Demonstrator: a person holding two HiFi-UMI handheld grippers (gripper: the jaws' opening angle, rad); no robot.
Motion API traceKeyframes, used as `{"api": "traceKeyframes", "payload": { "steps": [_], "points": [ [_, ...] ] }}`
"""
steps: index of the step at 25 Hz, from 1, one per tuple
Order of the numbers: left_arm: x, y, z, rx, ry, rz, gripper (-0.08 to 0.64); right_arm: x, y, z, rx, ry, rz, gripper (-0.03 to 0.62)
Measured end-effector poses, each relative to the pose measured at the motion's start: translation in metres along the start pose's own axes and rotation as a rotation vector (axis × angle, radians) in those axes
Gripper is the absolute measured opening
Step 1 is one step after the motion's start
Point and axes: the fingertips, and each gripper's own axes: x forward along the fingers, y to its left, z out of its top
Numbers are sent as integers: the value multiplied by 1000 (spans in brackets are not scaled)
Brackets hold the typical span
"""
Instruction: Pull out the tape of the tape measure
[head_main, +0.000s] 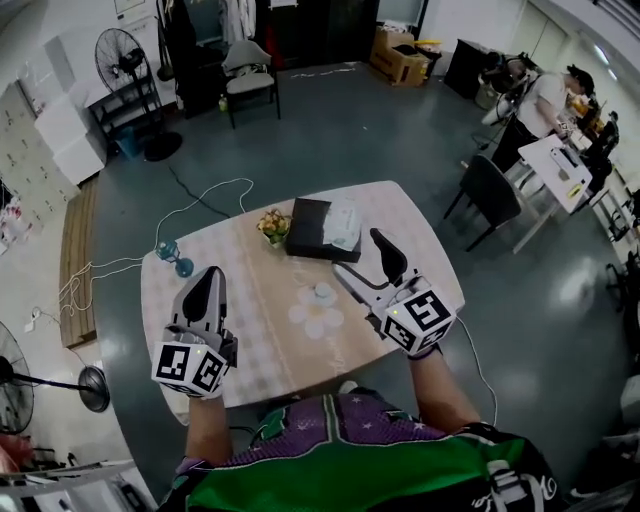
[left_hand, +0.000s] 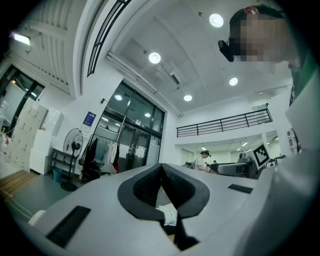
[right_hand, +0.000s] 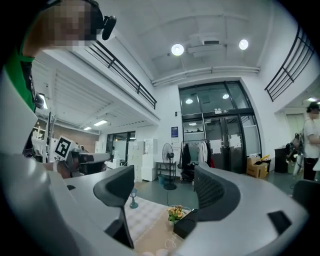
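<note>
Hovering above the table (head_main: 250, 335), left claw (head_main: 210, 273) is pressed together, right claw (head_main: 366, 266) spread with nothing between.

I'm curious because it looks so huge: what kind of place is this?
Probably a big open office or workshop hall, not a home: there's a balcony railing up high, tall glass doors, and a person beside a white desk across the floor.

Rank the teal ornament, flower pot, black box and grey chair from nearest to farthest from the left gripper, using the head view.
1. teal ornament, just ahead-left of the left gripper, by the table's left edge.
2. flower pot, mid-table.
3. black box, right of the pot.
4. grey chair, on the floor beyond the table.
</note>
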Motion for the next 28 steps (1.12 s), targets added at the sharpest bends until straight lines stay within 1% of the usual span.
{"api": "traceKeyframes", "payload": {
  "steps": [3, 9, 14, 19, 23, 28],
  "points": [
    [3, 6, -22, 7, 45, -35, 21, 4, 2, -20, 12, 38, -28, 360],
    [-2, 22, -71, -31, 135, -106, 21, 19, 16, -70, 26, 127, -70, 358],
    [-14, 32, -93, -45, 179, -146, 21, 21, 34, -117, 49, 224, -104, 356],
    [-21, 37, -110, -72, 203, -145, 21, 19, 38, -165, 72, 329, -116, 351],
    [-16, 37, -124, -76, 216, -137, 21, 25, 29, -196, 71, 378, -111, 347],
    [-4, 31, -141, -69, 240, -124, 21, 38, 19, -237, 7, 468, -72, 343]
  ]
}}
